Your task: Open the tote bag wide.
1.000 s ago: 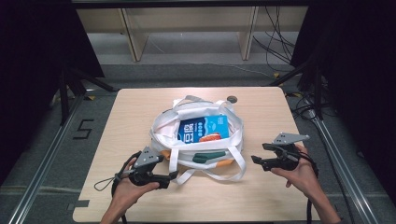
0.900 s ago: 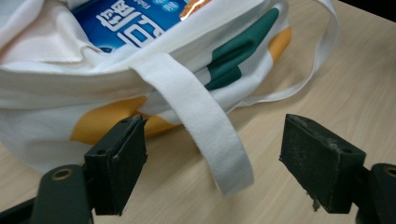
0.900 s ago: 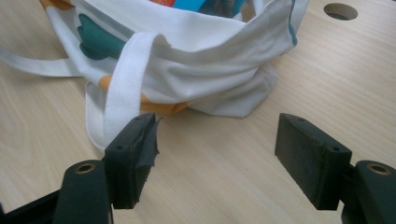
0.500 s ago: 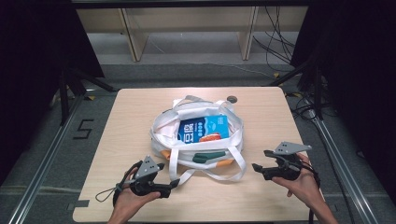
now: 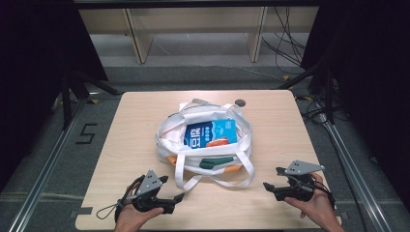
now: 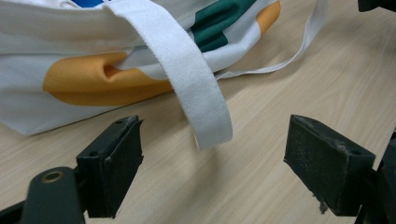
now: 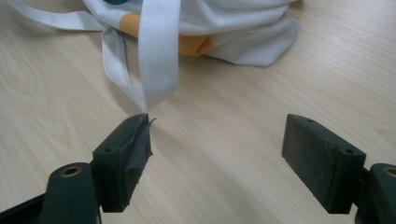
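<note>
At the centre of the pale wooden table (image 5: 135, 121) one white cloth tote bag (image 5: 205, 140) is seen, flanked at seven and five o'clock by two released grippers, left gripper (image 5: 169, 200) and right gripper (image 5: 271, 183), both empty.

Right tongs (image 7: 217, 161) spread wide, empty, above wooden table (image 7: 243, 116); white bag strap (image 7: 159, 51) near one jaw.

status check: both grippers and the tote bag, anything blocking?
Left gripper open, right gripper open, both empty at the near table edge. Tote bag mid-table, blue box inside, straps slack toward the grippers. Nothing in the way.
</note>
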